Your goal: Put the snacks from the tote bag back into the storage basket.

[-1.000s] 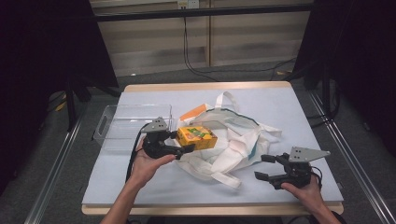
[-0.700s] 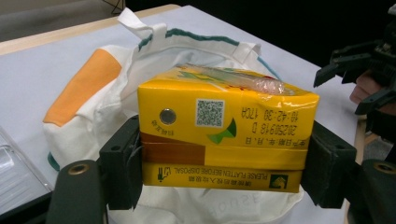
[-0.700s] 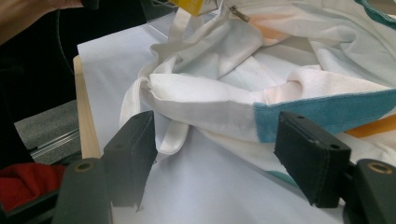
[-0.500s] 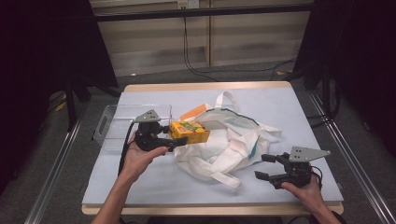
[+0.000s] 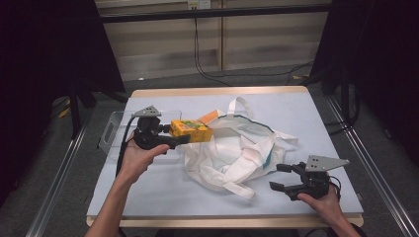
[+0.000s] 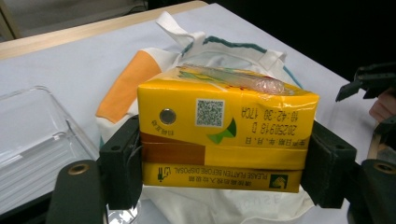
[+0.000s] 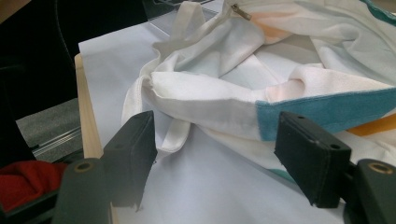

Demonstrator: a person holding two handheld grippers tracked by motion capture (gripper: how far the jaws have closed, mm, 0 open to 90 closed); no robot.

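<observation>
Shifting leftward toward tray (image 5: 114,134): left gripper (image 5: 179,139) clamping juice carton (image 5: 191,131), long axis spanning pads; right gripper (image 5: 280,177) gaping beside bag (image 5: 232,158).

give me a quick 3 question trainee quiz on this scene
1. True or false: the left gripper is shut on the yellow drink carton.
2. What lies just ahead of the right gripper? A) clear tray B) white tote bag C) carton
3. What is taped along the carton's top?

Key:
1. True.
2. B, the white tote bag; the jaws stand open, short of it.
3. A wrapped straw.
</observation>
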